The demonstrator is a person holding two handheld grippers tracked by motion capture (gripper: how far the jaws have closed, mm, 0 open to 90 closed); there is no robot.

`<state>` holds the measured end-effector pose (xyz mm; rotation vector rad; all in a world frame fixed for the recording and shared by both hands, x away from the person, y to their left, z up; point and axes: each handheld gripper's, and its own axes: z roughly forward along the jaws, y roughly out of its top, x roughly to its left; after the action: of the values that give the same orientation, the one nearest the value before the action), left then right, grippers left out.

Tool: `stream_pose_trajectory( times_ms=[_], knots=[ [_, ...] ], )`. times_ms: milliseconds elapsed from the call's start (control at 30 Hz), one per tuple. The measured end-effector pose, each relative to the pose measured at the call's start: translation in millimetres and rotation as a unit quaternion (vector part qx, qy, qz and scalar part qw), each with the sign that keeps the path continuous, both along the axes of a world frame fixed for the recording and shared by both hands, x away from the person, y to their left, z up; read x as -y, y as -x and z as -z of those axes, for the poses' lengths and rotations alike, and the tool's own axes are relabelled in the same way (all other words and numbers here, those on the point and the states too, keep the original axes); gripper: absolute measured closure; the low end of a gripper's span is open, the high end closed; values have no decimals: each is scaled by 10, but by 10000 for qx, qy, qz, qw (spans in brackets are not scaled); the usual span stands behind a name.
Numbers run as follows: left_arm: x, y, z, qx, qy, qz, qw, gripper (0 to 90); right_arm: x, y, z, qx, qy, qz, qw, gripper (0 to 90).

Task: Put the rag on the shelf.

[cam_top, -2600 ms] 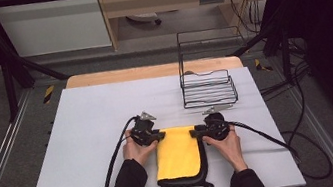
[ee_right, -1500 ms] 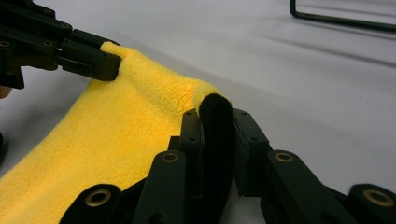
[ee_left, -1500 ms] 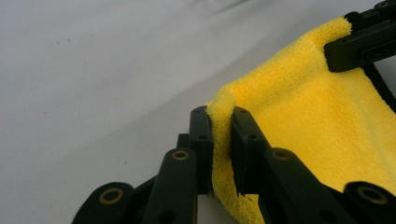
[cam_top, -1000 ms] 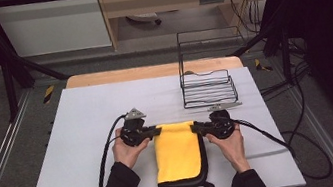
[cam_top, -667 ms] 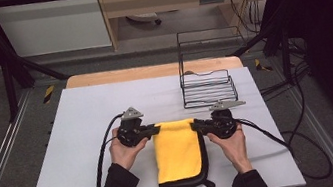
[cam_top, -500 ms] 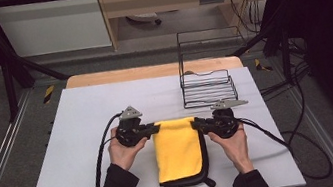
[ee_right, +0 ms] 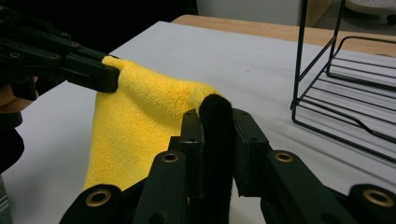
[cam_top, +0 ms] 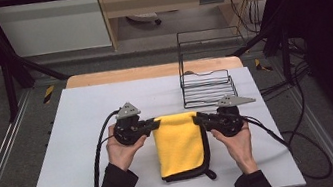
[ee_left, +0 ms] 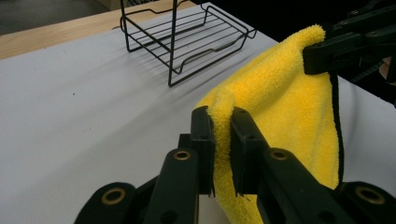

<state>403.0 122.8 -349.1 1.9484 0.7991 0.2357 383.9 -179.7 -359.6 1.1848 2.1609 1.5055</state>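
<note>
At the bottom of the high view, two hands hold the grippers level at mid-frame. The left gripper (cam_top: 151, 124) pinches the far left corner of the yellow cloth (cam_top: 178, 144); its jaws are narrow, pressed on the nap. The right gripper (cam_top: 200, 117) clamps the far right corner at the black edging. The cloth's far edge is lifted between them, its near end lying on the white table (cam_top: 76, 113). Beyond, upper right of centre, stands a wire rack (cam_top: 206, 87).
</note>
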Motion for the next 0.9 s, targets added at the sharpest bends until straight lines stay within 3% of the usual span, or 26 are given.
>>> stream_pose_trajectory(
  times_ms=[367, 900],
  knots=[
    [52, 64, -214, 333, 40, 3, 9994, 809, 43, 78, -178, 391, -33, 99, 9992, 767],
    [79, 66, -311, 717, 259, -134, 9970, 809, 55, 133, -325, 826, -65, 201, 9964, 767]
  ],
)
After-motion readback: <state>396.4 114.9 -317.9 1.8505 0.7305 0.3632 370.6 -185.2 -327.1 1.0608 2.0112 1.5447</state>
